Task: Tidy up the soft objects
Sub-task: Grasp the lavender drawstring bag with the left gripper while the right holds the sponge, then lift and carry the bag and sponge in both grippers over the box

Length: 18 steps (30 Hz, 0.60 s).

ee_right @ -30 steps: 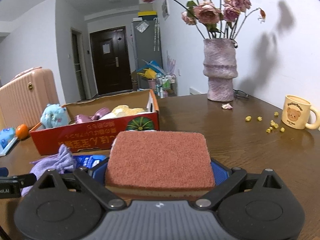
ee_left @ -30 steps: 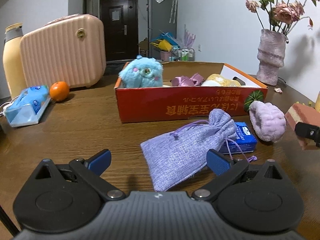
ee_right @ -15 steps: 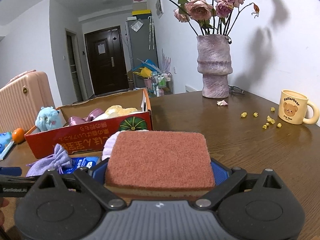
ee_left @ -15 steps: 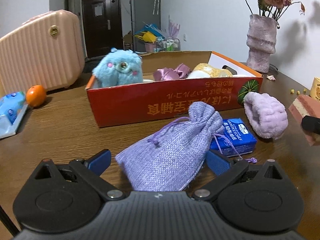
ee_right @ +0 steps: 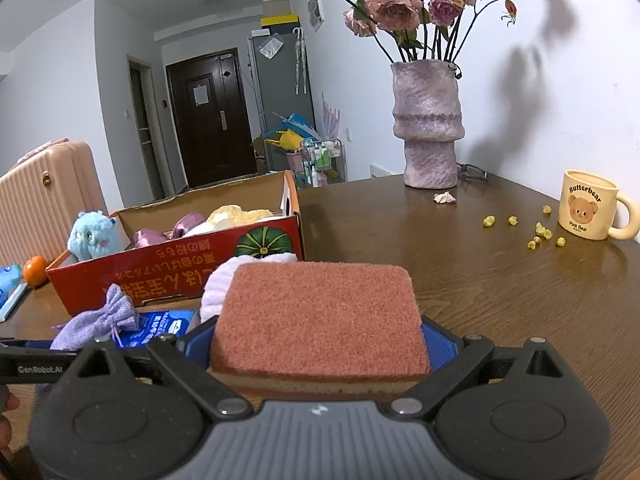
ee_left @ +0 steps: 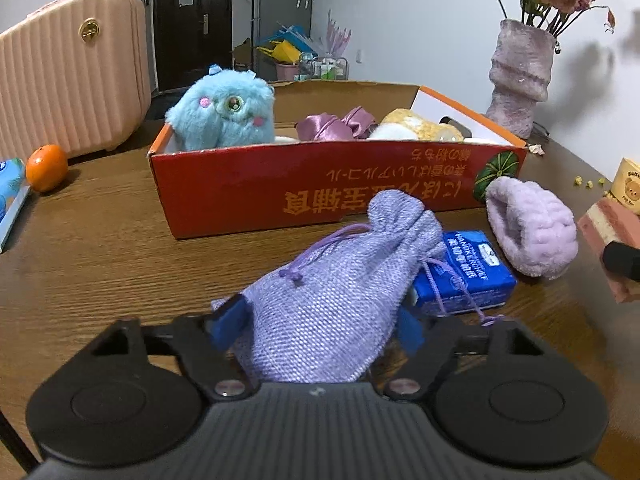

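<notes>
A lilac drawstring pouch (ee_left: 340,280) lies on the wooden table in front of the red cardboard box (ee_left: 280,196). My left gripper (ee_left: 320,324) is around its lower end; the jaws are closing and both blue pads touch the pouch's sides. The pouch leans on a blue tissue pack (ee_left: 464,272), and a fluffy lilac mitt (ee_left: 528,232) lies to the right of that. Inside the box sit a blue plush (ee_left: 224,112), satin bows and a yellow plush. My right gripper (ee_right: 320,344) is shut on a brown-topped sponge (ee_right: 320,316), held level above the table.
A pink suitcase (ee_left: 68,68) and an orange (ee_left: 46,168) stand at the back left. A purple vase (ee_right: 428,124) with dried roses, a bear mug (ee_right: 588,204) and scattered yellow crumbs (ee_right: 536,232) are to the right of the box.
My left gripper moved forward and slightly down until the pouch lay between its fingers, then the jaws narrowed onto it. The right gripper kept still with the sponge.
</notes>
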Tool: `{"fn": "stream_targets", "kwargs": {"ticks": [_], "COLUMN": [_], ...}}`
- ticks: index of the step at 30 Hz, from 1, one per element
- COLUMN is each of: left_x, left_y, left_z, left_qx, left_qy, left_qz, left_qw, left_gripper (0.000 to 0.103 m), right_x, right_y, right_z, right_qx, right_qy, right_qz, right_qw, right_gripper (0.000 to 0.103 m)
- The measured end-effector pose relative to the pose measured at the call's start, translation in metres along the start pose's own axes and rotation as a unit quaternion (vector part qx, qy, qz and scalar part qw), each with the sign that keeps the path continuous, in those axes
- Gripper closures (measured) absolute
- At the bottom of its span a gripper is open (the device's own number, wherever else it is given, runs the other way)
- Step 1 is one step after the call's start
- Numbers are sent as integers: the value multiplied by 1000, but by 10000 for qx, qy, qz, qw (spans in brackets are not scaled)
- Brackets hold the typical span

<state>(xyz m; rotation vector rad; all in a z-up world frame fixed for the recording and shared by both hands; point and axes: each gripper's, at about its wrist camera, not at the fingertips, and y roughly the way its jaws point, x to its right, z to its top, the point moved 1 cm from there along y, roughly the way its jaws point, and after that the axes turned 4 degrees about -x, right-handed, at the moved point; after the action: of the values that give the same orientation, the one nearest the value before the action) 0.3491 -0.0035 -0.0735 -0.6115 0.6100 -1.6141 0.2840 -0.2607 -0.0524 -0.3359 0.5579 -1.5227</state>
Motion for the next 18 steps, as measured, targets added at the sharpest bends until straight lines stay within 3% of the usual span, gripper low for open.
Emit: {"fn": "stream_targets", "kwargs": {"ticks": [3,6,18], "left_x": [1,1,-3], "left_y": [-3,-7,-42], "left_z": [0,0,-3], "left_qx": [69,138,841], "left_qy": [23,20,-230], "left_qz": [16,59,412], "left_qw": [10000,9999,9953], "left_gripper": [53,59,60], "right_x": [0,1,1], "right_y": [1,1,-5], "right_z": [0,0,1], "right_qx": [8,46,330], "right_qy": [6,15,38], "right_qz": [22,49,224], "right_qw": [10000,10000,9992], "right_gripper": [5,5,5]}}
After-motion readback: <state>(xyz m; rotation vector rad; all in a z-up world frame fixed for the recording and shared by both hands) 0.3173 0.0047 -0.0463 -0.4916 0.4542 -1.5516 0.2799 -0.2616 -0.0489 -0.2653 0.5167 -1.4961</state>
